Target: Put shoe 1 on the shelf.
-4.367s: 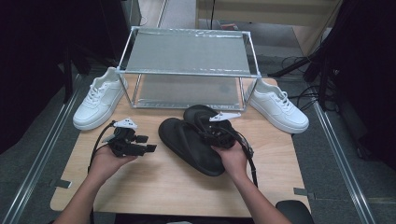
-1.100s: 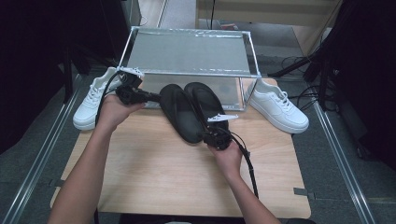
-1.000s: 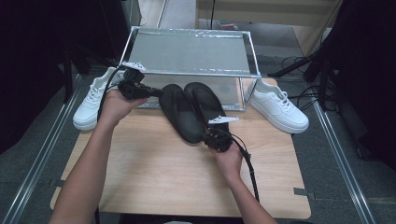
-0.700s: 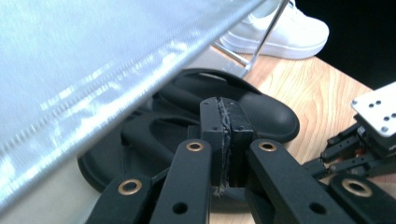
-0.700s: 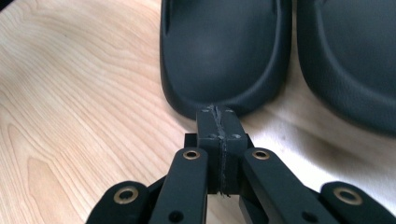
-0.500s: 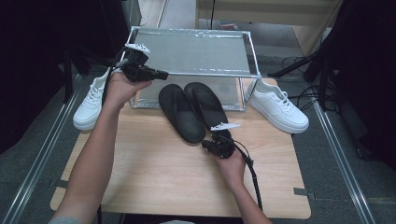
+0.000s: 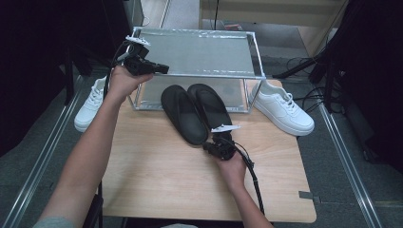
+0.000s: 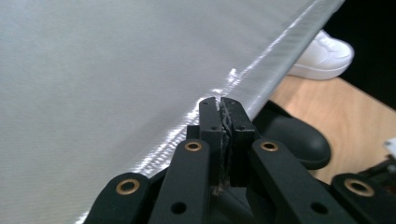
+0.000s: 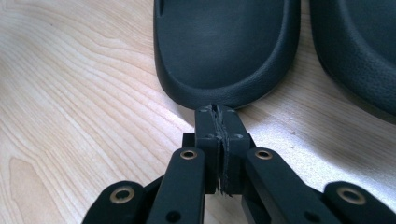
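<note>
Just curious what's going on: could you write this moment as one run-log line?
left tool: shut, at rack top edge | right tool: shut, at black slippers' heel | white sneakers: flank rack

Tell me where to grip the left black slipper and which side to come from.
Grip the heel rim of the left black slipper from the table's near side. That rounded raised edge is thin, faces the shut right gripper and lies free; the toe sits under the mesh rack.

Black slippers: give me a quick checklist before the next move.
1. Both black slippers flat on the table, side by side: ok.
2. Toes under the rack: ok.
3. Right gripper shut, empty, at the heel of one slipper: ok.
4. Left gripper shut, empty, at the rack's top edge: ok.
5. Right gripper touching the heel: cannot tell.
</note>
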